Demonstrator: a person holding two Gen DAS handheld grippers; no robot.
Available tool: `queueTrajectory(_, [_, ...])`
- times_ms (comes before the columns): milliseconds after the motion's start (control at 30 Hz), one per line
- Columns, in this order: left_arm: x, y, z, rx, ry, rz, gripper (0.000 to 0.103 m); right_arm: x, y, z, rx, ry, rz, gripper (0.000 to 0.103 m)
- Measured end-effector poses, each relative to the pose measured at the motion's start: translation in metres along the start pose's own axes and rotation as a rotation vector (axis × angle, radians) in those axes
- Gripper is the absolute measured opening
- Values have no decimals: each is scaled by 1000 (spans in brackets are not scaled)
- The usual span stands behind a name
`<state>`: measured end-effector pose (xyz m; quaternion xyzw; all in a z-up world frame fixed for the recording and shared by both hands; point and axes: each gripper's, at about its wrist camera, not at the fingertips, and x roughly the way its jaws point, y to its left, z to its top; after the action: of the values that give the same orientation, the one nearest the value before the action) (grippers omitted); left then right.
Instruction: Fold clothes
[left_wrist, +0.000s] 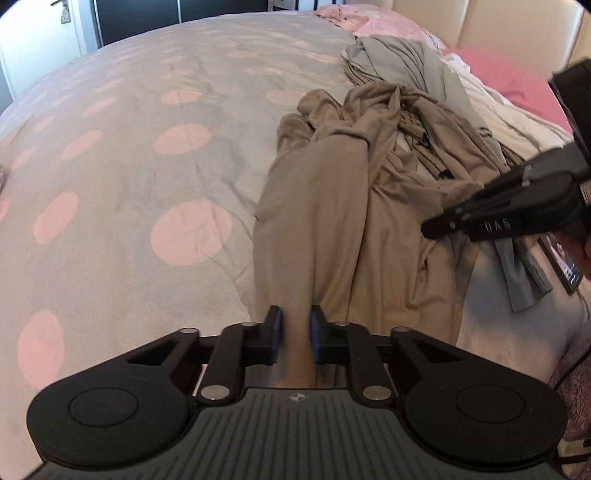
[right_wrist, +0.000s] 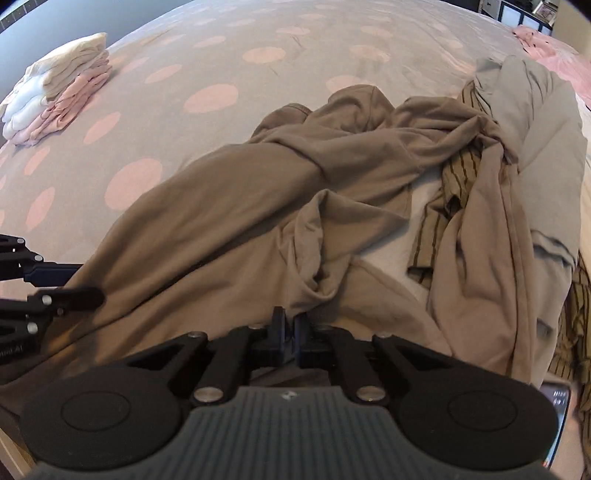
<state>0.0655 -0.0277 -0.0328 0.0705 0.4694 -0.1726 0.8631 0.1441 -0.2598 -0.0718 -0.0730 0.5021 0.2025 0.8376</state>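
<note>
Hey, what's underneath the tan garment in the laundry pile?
Under the tan garment, a striped olive shirt and white fabric peek out, with a grey garment draped beside it. Whatever lies deeper is covered. Both tongs grip the tan cloth.

A long garment (right_wrist: 229, 206) lies stretched across the bed (right_wrist: 258, 44), its near end at the bed's near edge. A heap of clothes (right_wrist: 517, 155) sits against its right side. A folded stack (right_wrist: 59, 85) rests at the far left corner.

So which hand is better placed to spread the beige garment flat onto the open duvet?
Probably left: the left gripper grips the beige garment beside the open duvet; the right gripper grips near the clothes pile.
</note>
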Motion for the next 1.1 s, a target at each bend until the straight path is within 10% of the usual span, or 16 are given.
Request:
queueTrajectory(467, [-117,79,4,-125,-290,446,0,-93,136,-33,-265,-67,359,4])
queueTrajectory(800, [-115,56,-11,-64,-212,180,3,-93,211,-88,-434,105,577,4])
queueTrajectory(1100, [-97,3,-8,112,-189,23,14,-94,180,-81,-425,60,412,30])
